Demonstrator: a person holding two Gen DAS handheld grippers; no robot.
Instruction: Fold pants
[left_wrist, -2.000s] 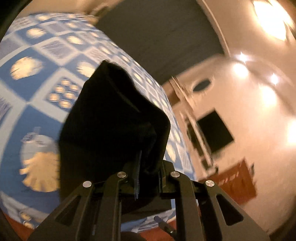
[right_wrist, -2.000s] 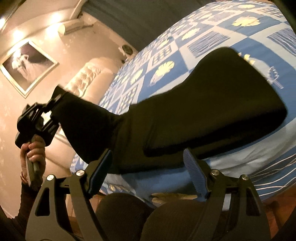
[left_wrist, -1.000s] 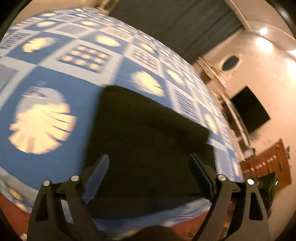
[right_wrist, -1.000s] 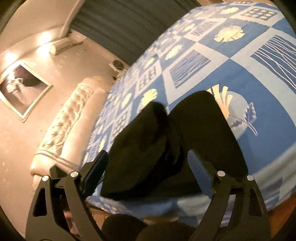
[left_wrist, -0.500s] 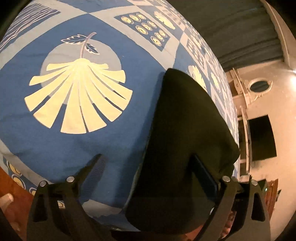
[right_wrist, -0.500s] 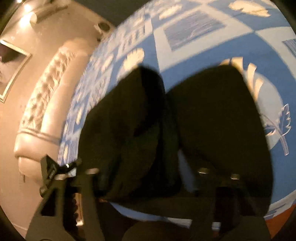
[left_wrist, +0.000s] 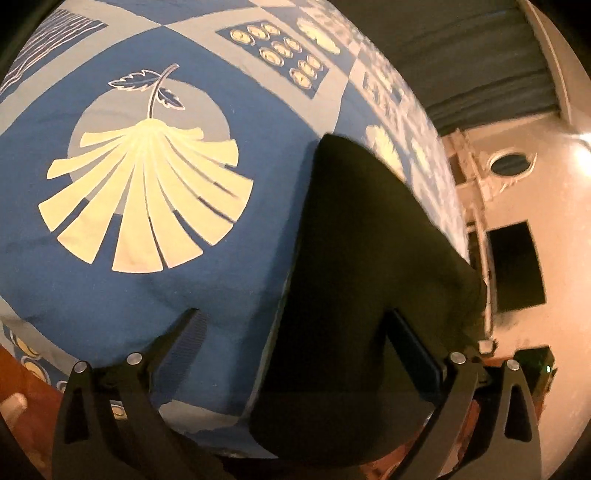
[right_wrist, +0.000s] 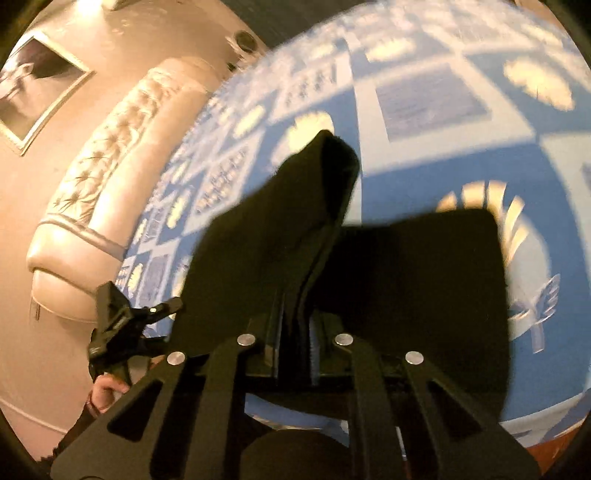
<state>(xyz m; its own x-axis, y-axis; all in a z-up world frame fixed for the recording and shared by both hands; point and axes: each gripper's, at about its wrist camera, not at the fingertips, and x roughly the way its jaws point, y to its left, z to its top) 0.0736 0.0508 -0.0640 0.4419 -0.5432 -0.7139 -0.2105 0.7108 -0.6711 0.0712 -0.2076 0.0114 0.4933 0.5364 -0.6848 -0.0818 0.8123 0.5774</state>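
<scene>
Black pants (left_wrist: 369, 258) lie folded on the blue patterned bed cover (left_wrist: 110, 295), near its front edge. My left gripper (left_wrist: 295, 317) hovers low over the pants' left edge. Its jaws are opening wide; the right finger is above the cloth, the left one above bare cover, and neither presses. My right gripper (right_wrist: 297, 317) is shut on a layered edge of the pants (right_wrist: 406, 277), and that fold (right_wrist: 295, 206) rises off the flat part. The right wrist view also shows the left gripper (right_wrist: 147, 321) at lower left, in a person's hand (right_wrist: 105, 391).
A cream tufted headboard (right_wrist: 92, 184) and a framed picture (right_wrist: 37, 85) are to the left of the bed. Dark curtains (left_wrist: 480, 55) hang behind it and a dark screen (left_wrist: 513, 266) is on the right wall. Wooden floor (left_wrist: 22, 387) shows below the bed's edge.
My left gripper let go of the pants, opened and dropped to their left edge. My right gripper closed on the pants' near edge and lifted a fold.
</scene>
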